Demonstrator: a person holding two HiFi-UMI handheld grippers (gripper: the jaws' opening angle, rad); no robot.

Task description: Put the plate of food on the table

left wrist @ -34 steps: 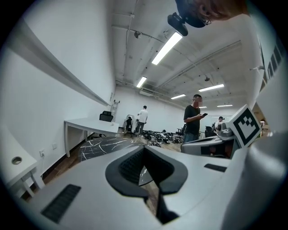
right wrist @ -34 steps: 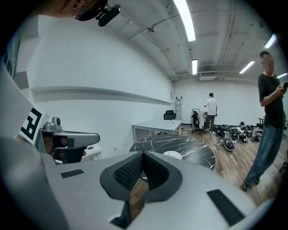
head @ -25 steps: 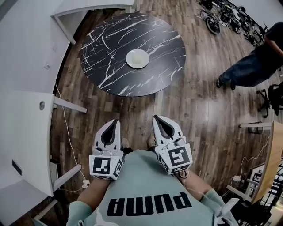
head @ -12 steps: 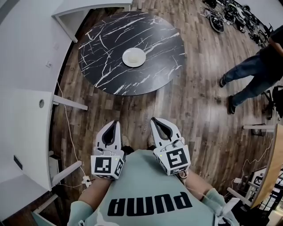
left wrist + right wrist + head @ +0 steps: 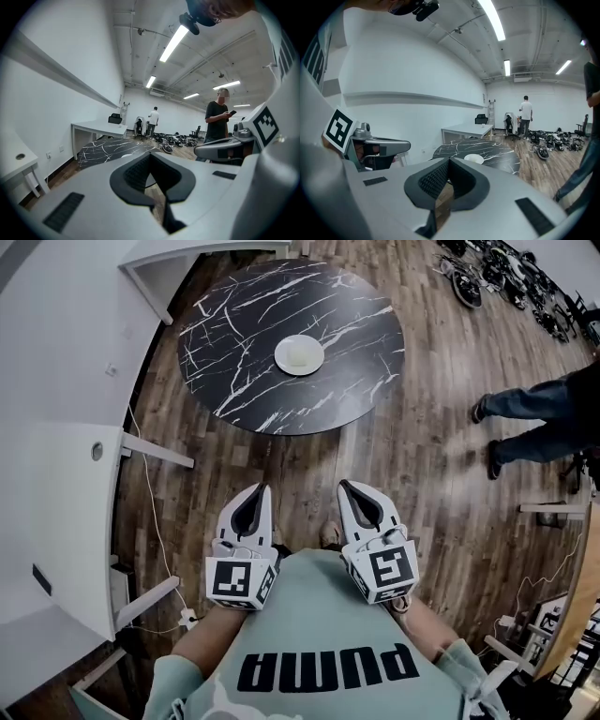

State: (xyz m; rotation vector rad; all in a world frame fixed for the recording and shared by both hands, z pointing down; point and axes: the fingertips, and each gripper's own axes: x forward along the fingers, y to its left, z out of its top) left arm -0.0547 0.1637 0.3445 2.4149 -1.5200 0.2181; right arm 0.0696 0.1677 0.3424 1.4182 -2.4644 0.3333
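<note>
A white plate of food (image 5: pixel 299 355) sits near the middle of the round black marble table (image 5: pixel 234 315), far ahead of me. The same plate (image 5: pixel 474 159) shows small in the right gripper view. My left gripper (image 5: pixel 256 493) and right gripper (image 5: pixel 349 487) are side by side close to my chest, over the wooden floor and well short of the table. Both are shut with nothing between their jaws. In the gripper views the left gripper (image 5: pixel 150 157) and the right gripper (image 5: pixel 449 162) each have their tips together, pointing toward the table (image 5: pixel 110 149).
White desks (image 5: pixel 66 512) line the left wall, with a cable trailing on the floor. A person in jeans (image 5: pixel 544 413) walks at the right. A heap of gear (image 5: pixel 511 277) lies at the back right. Another person (image 5: pixel 217 119) stands holding a phone.
Both grippers stay shut and empty in front of my chest. The person at the right has stepped farther right. The view has shifted slightly, and the table sits a little more to the right.
</note>
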